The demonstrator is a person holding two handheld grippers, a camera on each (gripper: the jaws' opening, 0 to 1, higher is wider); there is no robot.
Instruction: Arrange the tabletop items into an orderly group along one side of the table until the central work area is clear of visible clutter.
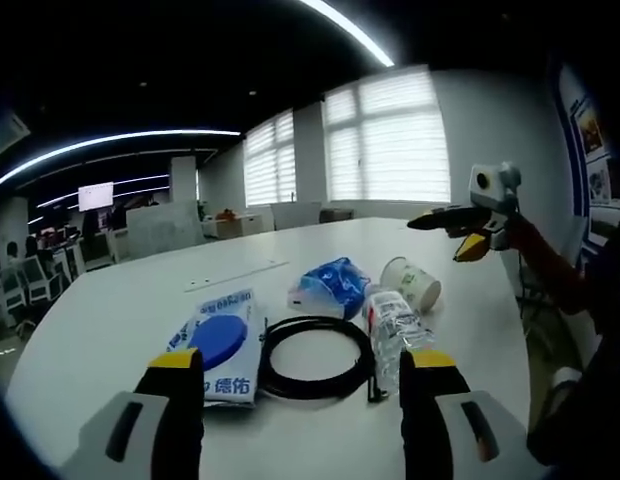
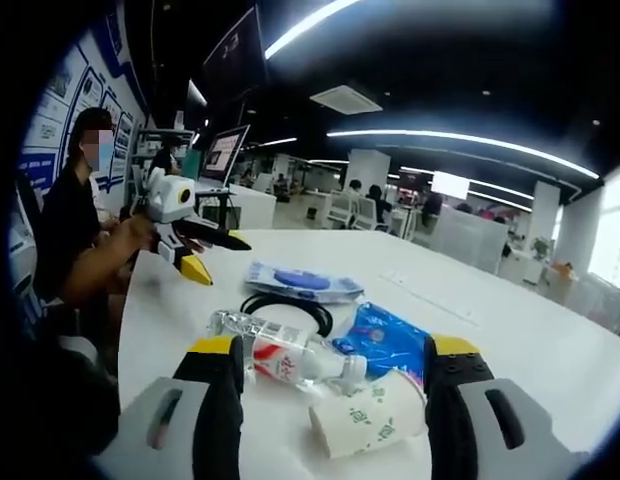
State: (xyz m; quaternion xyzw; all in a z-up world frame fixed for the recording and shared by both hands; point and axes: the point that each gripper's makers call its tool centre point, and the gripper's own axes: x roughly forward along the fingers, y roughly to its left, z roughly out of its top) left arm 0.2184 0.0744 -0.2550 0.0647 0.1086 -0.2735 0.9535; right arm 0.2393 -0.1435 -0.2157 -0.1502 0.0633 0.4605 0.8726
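Left gripper view, left gripper (image 1: 302, 385) held apart above white table (image 1: 120, 300), wipes pack (image 1: 222, 343), black cable coil (image 1: 316, 357), water bottle (image 1: 395, 328), blue pouch (image 1: 332, 284), paper cup (image 1: 412, 283) clustered ahead, right gripper view, right gripper (image 2: 332, 375) spread apart, nothing clamped, around bottle and tipped cup.

On the white table (image 1: 120, 300) lie a white wipes pack (image 1: 221, 345) with a blue round lid, a black cable coil (image 1: 317, 357), a clear bottle (image 1: 395, 330) with a red-and-white label, a glossy blue packet (image 1: 332, 285) and a white paper cup (image 1: 411, 283) with green print.
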